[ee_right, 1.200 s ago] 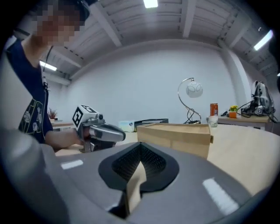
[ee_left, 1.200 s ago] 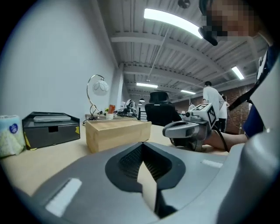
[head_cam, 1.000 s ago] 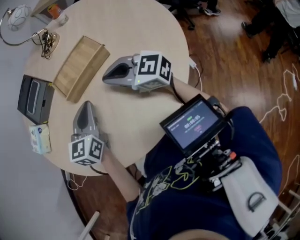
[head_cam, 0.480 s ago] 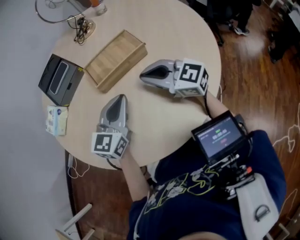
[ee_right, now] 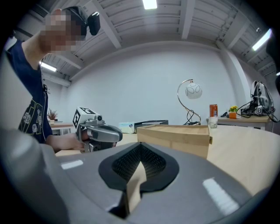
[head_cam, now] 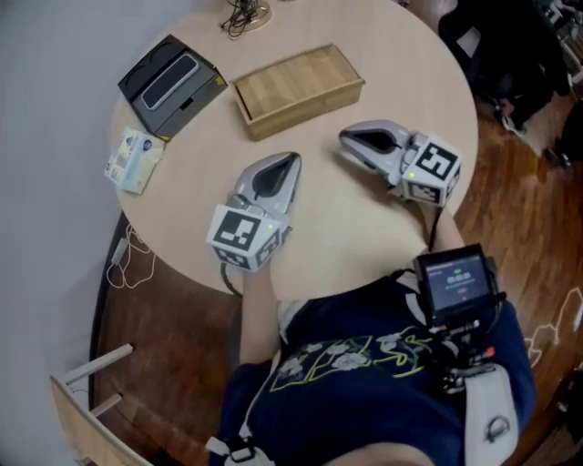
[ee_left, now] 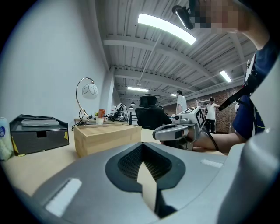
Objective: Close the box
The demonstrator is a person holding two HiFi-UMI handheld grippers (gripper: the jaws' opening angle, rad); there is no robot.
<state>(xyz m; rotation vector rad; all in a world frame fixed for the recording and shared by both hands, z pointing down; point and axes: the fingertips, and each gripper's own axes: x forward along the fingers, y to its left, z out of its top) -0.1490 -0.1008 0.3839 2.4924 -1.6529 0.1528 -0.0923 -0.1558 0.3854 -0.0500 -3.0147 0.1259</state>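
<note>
A light wooden box [head_cam: 299, 88] lies on the round table [head_cam: 401, 55] with its lid down flat. It also shows in the left gripper view as the wooden box [ee_left: 107, 138] and in the right gripper view as the wooden box [ee_right: 175, 135]. My left gripper [head_cam: 290, 160] rests on the table just in front of the box, shut and empty. The right gripper [head_cam: 348, 137] lies to the right of the box, its nose toward the box's right end, also shut with nothing in it. Neither touches the box.
A black case [head_cam: 170, 84] stands left of the box, with a tissue pack [head_cam: 134, 158] near the table's left edge. Cables [head_cam: 242, 13] lie at the far rim. A desk lamp [ee_left: 89, 90] and a can [ee_right: 213, 110] stand beyond.
The head view has swung round, so the table sits differently in the picture. Both grippers lie where they were relative to the box, still shut.
</note>
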